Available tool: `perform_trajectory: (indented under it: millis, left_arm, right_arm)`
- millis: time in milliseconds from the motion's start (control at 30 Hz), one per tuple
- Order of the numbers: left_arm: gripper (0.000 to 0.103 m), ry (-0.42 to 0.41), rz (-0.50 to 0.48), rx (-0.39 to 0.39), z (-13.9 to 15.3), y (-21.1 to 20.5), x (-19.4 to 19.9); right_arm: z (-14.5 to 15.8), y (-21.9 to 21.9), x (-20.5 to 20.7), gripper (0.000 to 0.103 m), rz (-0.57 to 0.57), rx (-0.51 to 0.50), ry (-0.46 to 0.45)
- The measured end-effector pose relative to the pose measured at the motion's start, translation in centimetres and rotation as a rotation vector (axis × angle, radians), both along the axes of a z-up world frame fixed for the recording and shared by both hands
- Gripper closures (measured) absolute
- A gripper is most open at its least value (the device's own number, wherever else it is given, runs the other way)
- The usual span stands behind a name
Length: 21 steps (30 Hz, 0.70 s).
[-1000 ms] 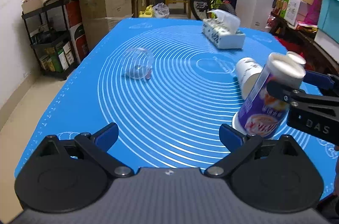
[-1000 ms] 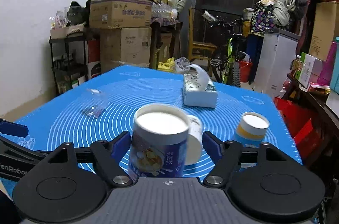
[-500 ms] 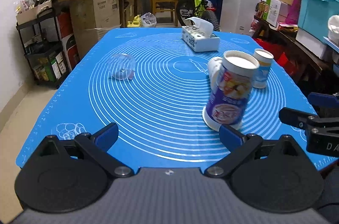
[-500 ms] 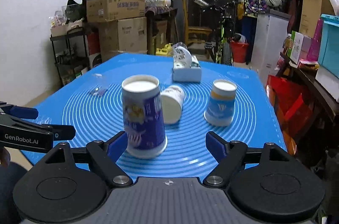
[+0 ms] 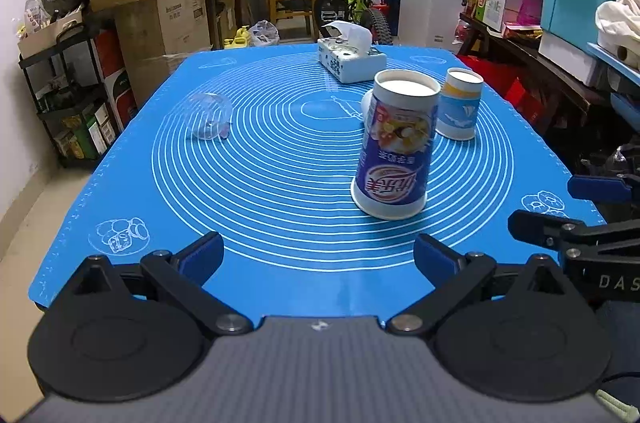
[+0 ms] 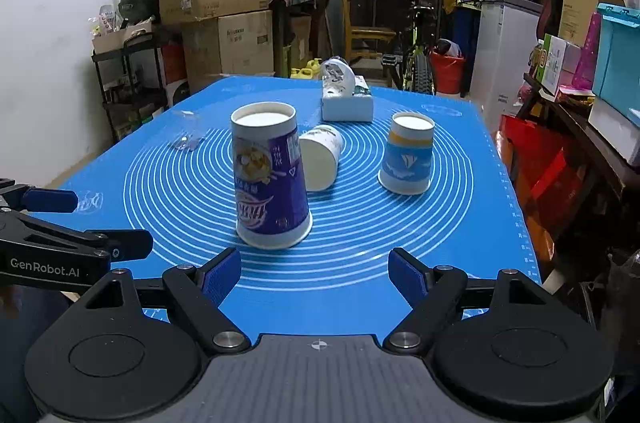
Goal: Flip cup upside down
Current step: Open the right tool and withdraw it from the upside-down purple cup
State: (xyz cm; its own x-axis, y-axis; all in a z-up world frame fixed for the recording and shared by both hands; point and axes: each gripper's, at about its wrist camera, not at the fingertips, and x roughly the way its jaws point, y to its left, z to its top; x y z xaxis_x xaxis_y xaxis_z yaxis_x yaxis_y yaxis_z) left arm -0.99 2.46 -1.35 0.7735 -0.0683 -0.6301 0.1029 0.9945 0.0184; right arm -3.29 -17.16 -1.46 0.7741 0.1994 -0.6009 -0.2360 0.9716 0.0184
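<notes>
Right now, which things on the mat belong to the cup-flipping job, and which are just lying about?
Job:
purple cup, upside down on the mat
white cup, on its side
blue cup, upside down
right hand-held gripper, open

Lying about:
tissue box
clear plastic cup, on its side

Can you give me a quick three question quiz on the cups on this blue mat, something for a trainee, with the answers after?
1. True or false: the tall purple cup stands mouth down on the blue mat.
2. Which cup lies on its side? A: purple cup. B: white cup. C: blue cup.
3. Fill in: the right gripper is ____ and holds nothing.

Key:
1. True; its wide rim is on the mat.
2. B; it lies between the two standing cups, in front of the tissue box.
3. Open; so is the left gripper.
</notes>
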Motion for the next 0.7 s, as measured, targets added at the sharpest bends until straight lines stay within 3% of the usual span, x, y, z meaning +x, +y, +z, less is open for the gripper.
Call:
perform_trajectory:
  millis: [700]
  left_arm:
    - [0.003, 0.008, -0.024, 0.023, -0.1, -1.1, -0.9]
  right_arm:
    - [-0.4, -0.5, -1.4, 0.02, 0.005, -0.011, 0.038]
